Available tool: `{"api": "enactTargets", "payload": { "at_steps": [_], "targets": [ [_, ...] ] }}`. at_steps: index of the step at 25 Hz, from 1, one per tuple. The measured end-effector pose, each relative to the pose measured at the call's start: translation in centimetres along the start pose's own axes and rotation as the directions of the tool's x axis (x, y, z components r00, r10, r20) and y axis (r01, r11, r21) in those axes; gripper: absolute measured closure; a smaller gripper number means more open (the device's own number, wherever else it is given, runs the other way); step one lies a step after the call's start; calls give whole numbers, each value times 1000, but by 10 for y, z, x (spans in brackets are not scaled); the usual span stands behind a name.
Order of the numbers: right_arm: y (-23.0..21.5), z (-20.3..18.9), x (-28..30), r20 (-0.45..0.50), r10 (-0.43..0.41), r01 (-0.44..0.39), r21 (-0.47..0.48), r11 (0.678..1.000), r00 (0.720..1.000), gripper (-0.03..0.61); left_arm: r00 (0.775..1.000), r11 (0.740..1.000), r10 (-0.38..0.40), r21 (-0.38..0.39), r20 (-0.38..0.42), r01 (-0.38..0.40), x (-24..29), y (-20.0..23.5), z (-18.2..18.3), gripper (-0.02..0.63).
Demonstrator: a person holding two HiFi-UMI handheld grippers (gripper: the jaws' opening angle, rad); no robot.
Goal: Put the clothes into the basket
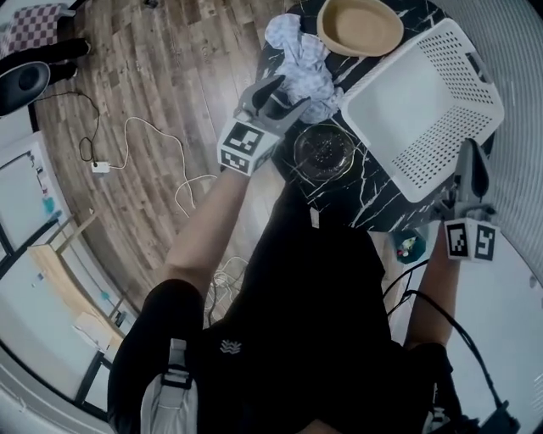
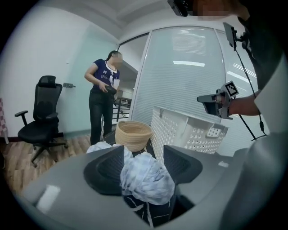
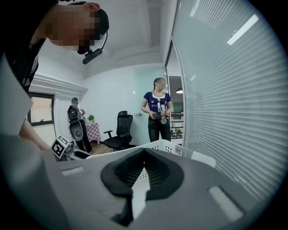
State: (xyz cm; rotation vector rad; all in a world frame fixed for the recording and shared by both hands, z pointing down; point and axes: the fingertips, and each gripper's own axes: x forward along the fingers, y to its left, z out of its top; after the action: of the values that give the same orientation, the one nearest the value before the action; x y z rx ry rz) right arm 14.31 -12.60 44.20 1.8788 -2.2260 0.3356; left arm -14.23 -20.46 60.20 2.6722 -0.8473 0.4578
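Observation:
A crumpled pale blue-and-white cloth (image 1: 305, 63) lies on the black marble table (image 1: 373, 199), left of the white perforated basket (image 1: 441, 51). My left gripper (image 1: 284, 93) reaches into the cloth's near edge. In the left gripper view the bunched cloth (image 2: 146, 177) sits between the spread jaws of the left gripper (image 2: 144, 155), which is open. The basket (image 2: 180, 130) stands tilted just beyond. My right gripper (image 1: 473, 157) hovers at the basket's right side, shut with nothing in it. In the right gripper view its tips (image 3: 144, 152) meet in front of the basket rim (image 3: 157, 143).
A woven bowl (image 1: 361, 24) stands behind the cloth, and a glass dish (image 1: 324, 151) sits at the table's near edge. Cables (image 1: 153, 140) trail over the wood floor to the left. A person (image 2: 103, 101) stands beyond the table near an office chair (image 2: 42, 117).

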Motion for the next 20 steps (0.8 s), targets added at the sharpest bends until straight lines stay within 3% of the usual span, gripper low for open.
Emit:
{"api": "enactTargets", "payload": {
  "at_steps": [8,20],
  "targets": [
    [-24,-12,6,-10,-43,43,-12,999,999,578,997,1000,-24,3,-72,24,33,7,-26,201],
    [-40,-10,4,-3,-61,61,-15,998,998,578,990,1000,12,4,-140,-11,60,23,-53,211]
  ]
}}
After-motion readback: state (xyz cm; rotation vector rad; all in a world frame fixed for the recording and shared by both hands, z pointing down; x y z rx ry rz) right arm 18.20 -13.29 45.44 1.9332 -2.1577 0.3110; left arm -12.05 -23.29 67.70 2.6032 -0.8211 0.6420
